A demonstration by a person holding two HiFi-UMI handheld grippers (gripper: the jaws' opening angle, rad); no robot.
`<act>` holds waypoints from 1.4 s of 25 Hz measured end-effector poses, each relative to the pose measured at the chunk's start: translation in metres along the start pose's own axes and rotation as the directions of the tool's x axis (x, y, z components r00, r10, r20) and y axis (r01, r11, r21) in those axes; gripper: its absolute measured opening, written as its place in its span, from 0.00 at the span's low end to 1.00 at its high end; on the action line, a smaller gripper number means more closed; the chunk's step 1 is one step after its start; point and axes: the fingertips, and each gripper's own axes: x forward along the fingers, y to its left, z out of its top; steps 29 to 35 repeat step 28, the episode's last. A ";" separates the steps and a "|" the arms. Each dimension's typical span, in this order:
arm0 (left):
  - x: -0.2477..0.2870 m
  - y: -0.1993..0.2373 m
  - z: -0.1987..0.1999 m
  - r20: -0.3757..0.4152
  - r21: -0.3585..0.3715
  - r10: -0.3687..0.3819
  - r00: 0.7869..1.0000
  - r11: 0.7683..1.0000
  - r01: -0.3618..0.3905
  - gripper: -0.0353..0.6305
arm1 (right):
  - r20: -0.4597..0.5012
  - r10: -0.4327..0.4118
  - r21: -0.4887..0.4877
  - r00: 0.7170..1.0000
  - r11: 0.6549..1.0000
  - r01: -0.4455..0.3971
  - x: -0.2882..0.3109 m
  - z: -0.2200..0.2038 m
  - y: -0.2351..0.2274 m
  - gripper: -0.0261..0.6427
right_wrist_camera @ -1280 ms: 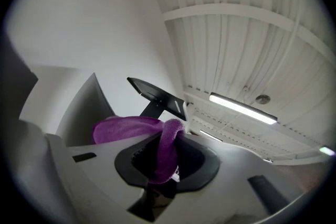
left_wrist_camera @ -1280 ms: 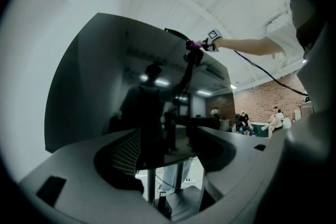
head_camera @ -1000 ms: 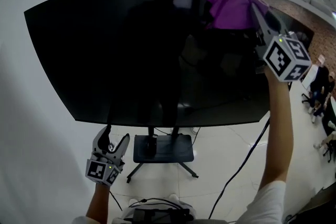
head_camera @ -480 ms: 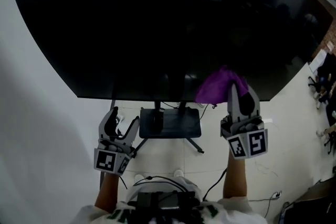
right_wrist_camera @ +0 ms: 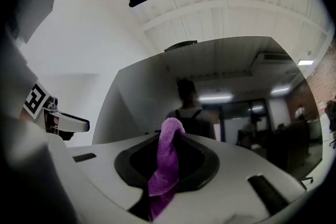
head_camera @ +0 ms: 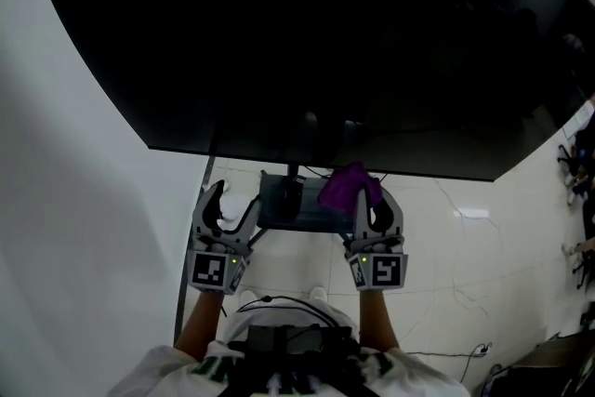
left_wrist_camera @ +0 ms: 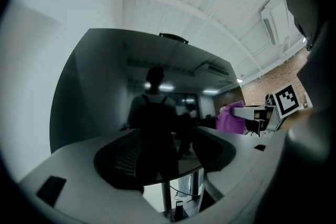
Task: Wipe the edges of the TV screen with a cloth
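The purple cloth (head_camera: 349,186) is clamped in the right gripper (head_camera: 376,205), its jaws closed onto a bunched fold. In the right gripper view the fabric is seen squeezed upright between the two jaws, with a rounded tuft sticking out past the tips. The left gripper (head_camera: 232,200) is held alongside with its jaws spread wide, and nothing is caught between them.

The key relation is this: the bottom edge of the TV screen (head_camera: 307,42) lies just ahead of and above the cloth's tuft. That edge runs side to side across the head view, rising slightly toward the left. The cloth is placed near the middle of the edge, above the stand base (head_camera: 279,211). Whether fabric and bezel are actually touching cannot be told, as dark glass and shadow merge there. The right gripper is clearly the one placed for the work; the left is parked further left, just below the same edge, with no cloth.

A sideways pass along the lower edge is judged to be what the position calls for, with the tuft pressed up against the bezel.

The cloth is seen as a soft, nubby microfibre, vivid purple, crumpled and loose below the grip. The screen is switched off, glossy black, and room lights and a standing figure are mirrored in it.
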 end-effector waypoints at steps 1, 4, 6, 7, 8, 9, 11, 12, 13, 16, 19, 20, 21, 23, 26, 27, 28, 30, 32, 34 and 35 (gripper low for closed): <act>-0.001 0.003 -0.004 0.006 0.013 0.008 1.000 1.000 -0.008 0.51 | -0.017 -0.005 0.011 1.000 1.000 0.005 -0.001 -0.003 0.000 0.12; -0.002 0.008 -0.008 0.013 0.023 0.024 1.000 0.999 -0.024 0.51 | -0.036 -0.036 0.001 0.999 0.999 0.036 -0.006 -0.013 -0.010 0.12; -0.001 0.007 -0.001 0.004 0.001 0.028 1.000 1.000 -0.028 0.51 | -0.041 -0.033 0.000 0.999 0.999 0.033 -0.008 -0.015 -0.010 0.12; 0.000 0.005 0.002 0.002 -0.012 0.029 1.000 1.000 -0.029 0.51 | -0.046 -0.029 0.007 0.999 1.000 0.030 -0.008 -0.015 -0.009 0.12; 0.000 0.003 0.006 0.000 -0.026 0.029 1.000 0.999 -0.029 0.51 | -0.048 -0.028 0.016 0.998 0.999 0.029 -0.008 -0.015 -0.008 0.12; 0.001 0.001 0.008 -0.004 -0.039 0.029 1.000 0.999 -0.029 0.51 | -0.044 -0.030 0.022 0.999 0.999 0.031 -0.009 -0.017 -0.008 0.12; 0.000 0.001 0.004 -0.012 -0.041 0.028 1.000 0.999 -0.028 0.51 | -0.035 -0.033 0.029 0.999 0.999 0.034 -0.009 -0.021 -0.009 0.12; -0.001 0.003 -0.003 -0.016 -0.027 0.027 1.000 0.999 -0.027 0.51 | -0.033 -0.031 0.032 0.999 0.999 0.032 -0.009 -0.023 -0.008 0.12; -0.001 0.005 -0.009 -0.018 -0.012 0.025 1.000 1.000 -0.025 0.51 | -0.033 -0.028 0.035 0.999 0.999 0.029 -0.009 -0.024 -0.007 0.12; 0.001 0.002 -0.005 -0.011 -0.027 0.023 1.000 0.999 -0.024 0.51 | -0.035 -0.018 0.045 0.999 0.999 0.019 -0.007 -0.025 -0.004 0.12; -0.004 -0.004 -0.001 -0.020 -0.051 0.023 1.000 0.998 -0.024 0.51 | -0.041 -0.001 0.054 0.999 0.999 0.003 -0.012 -0.020 0.002 0.12; -0.007 -0.006 -0.001 -0.024 -0.058 0.023 0.999 0.998 -0.024 0.51 | -0.035 -0.003 0.049 0.999 0.999 0.005 -0.014 -0.020 0.002 0.12; -0.008 -0.007 -0.001 -0.028 -0.062 0.022 0.999 0.998 -0.024 0.51 | -0.029 -0.006 0.043 1.000 0.999 0.007 -0.016 -0.019 0.001 0.12; -0.010 -0.007 -0.005 -0.033 -0.059 0.021 0.999 0.998 -0.023 0.51 | -0.027 -0.005 0.044 1.000 0.999 0.006 -0.017 -0.019 0.001 0.12; -0.009 -0.005 -0.012 -0.025 -0.029 0.017 1.000 0.999 -0.018 0.51 | -0.035 0.003 0.069 0.999 0.998 0.000 -0.016 -0.017 0.004 0.12; -0.008 -0.007 -0.009 -0.023 -0.031 0.014 1.000 0.999 -0.015 0.51 | -0.033 0.000 0.073 0.999 0.997 0.002 -0.016 -0.016 0.003 0.12; -0.006 -0.009 -0.006 -0.022 -0.034 0.010 1.000 0.999 -0.011 0.51 | -0.031 -0.003 0.077 1.000 0.997 0.006 -0.017 -0.016 0.002 0.12; -0.006 -0.009 -0.006 -0.022 -0.034 0.010 1.000 0.999 -0.011 0.51 | -0.031 -0.003 0.077 1.000 0.997 0.006 -0.017 -0.016 0.002 0.12; -0.006 -0.009 -0.006 -0.022 -0.034 0.010 1.000 0.999 -0.011 0.51 | -0.031 -0.003 0.077 1.000 0.997 0.006 -0.017 -0.016 0.002 0.12; -0.006 -0.009 -0.006 -0.022 -0.034 0.010 1.000 0.999 -0.011 0.51 | -0.031 -0.003 0.077 1.000 0.997 0.006 -0.017 -0.016 0.002 0.12; -0.006 -0.009 -0.006 -0.022 -0.034 0.010 1.000 0.999 -0.011 0.51 | -0.031 -0.003 0.077 1.000 0.997 0.006 -0.017 -0.016 0.002 0.12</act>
